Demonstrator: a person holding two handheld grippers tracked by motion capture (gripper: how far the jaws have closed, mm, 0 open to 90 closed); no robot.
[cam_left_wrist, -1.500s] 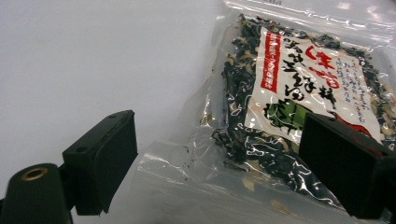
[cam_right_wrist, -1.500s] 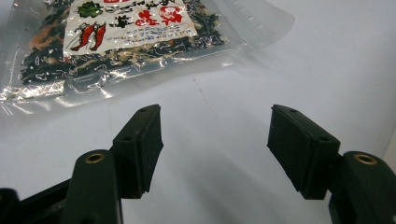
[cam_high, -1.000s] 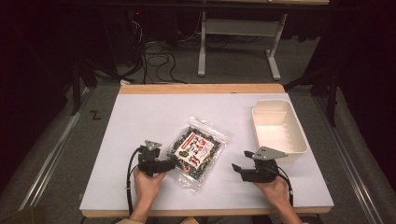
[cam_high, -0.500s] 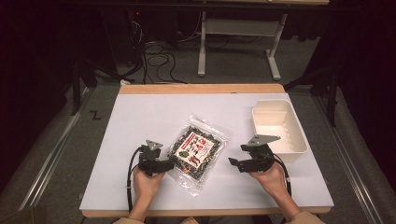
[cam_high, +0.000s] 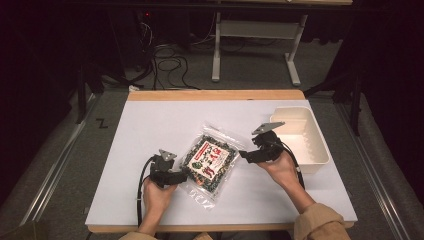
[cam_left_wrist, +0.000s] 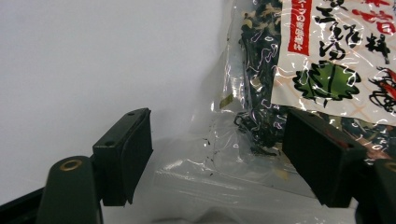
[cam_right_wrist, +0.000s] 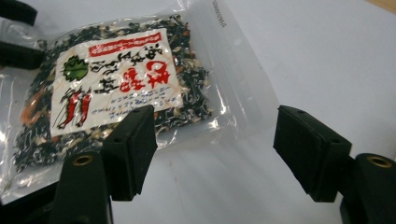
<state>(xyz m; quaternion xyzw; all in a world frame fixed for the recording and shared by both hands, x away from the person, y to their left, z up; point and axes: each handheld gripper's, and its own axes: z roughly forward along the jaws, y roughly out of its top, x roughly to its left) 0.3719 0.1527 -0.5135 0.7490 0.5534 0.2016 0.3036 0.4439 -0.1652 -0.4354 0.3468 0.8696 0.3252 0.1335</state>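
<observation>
A clear bag of dried dark greens with a red and white label (cam_high: 207, 162) lies flat on the white table top (cam_high: 150, 125). My left gripper (cam_high: 182, 176) rests at the bag's near left corner. In the left gripper view its jaws have just been closing, and the bag's clear edge (cam_left_wrist: 224, 154) lies between the pads of the left gripper (cam_left_wrist: 217, 158) without being pinched. My right gripper (cam_high: 243, 156) hovers open at the bag's right edge. The right gripper view has the bag (cam_right_wrist: 116, 84) just beyond the wide-apart jaws of the right gripper (cam_right_wrist: 215, 154).
A white rectangular tray (cam_high: 320, 150) stands at the table's right side, just behind the right hand. A wooden strip (cam_high: 215, 95) runs along the far edge. Cables and a stand's legs lie on the floor beyond.
The right hand has lifted and moved away from the table's front, toward the bag's right edge. The left hand has stayed at the bag's corner.
</observation>
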